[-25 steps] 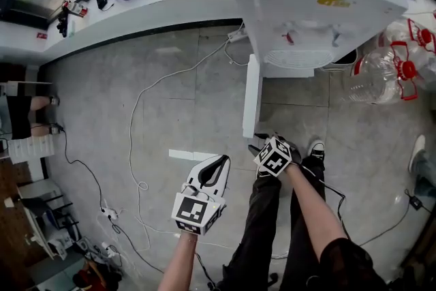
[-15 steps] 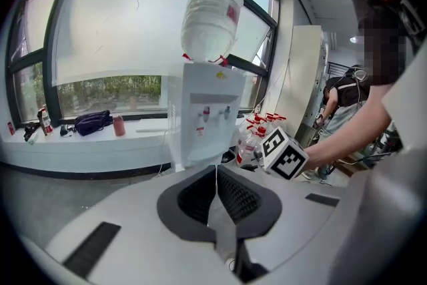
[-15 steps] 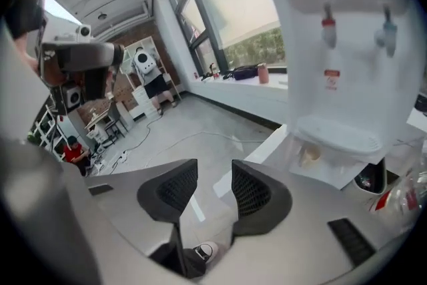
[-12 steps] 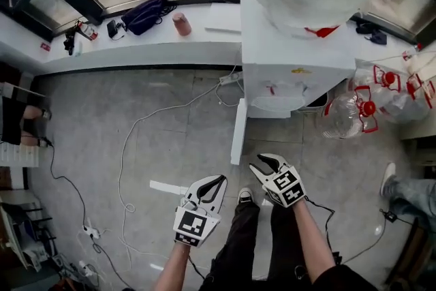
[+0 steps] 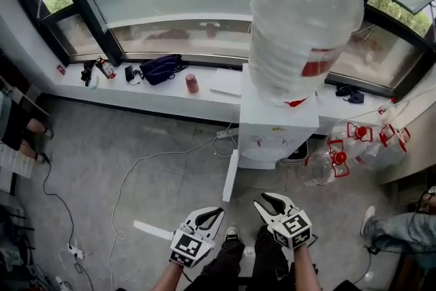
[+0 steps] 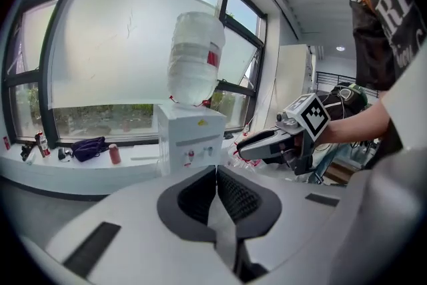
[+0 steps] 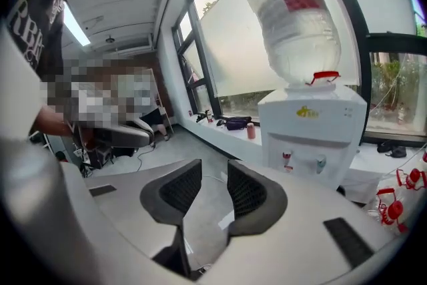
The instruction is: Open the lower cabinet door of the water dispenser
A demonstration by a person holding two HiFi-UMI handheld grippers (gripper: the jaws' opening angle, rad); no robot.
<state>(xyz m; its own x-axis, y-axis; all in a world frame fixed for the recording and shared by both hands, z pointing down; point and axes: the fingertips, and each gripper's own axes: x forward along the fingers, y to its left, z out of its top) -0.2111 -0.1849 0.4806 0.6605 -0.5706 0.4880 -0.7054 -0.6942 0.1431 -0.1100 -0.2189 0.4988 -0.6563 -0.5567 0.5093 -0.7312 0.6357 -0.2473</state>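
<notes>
The white water dispenser (image 5: 276, 129) stands under the window with a large clear bottle (image 5: 303, 24) on top. Its lower cabinet door (image 5: 230, 177) is swung out to the left and shows edge-on. Both grippers hang in the air in front of it, apart from the door. My left gripper (image 5: 219, 211) (image 6: 216, 170) is shut, pads meeting with nothing between them. My right gripper (image 5: 267, 200) (image 7: 215, 173) is closing; a gap shows between its pads and nothing is in it. From the right gripper view the dispenser (image 7: 313, 130) shows its taps; its lower part is hidden behind the jaws.
Empty bottles with red handles (image 5: 340, 153) lie right of the dispenser. On the window ledge sit a dark bag (image 5: 161, 68) and a red cup (image 5: 192, 84). Cables (image 5: 129, 180) and a white strip (image 5: 150, 230) lie on the floor. A person's leg (image 5: 398, 228) shows at right.
Both grippers have risen well above the floor, and the right one has left the door's lower end. The head view has tilted up to the window. The right jaws have narrowed.
</notes>
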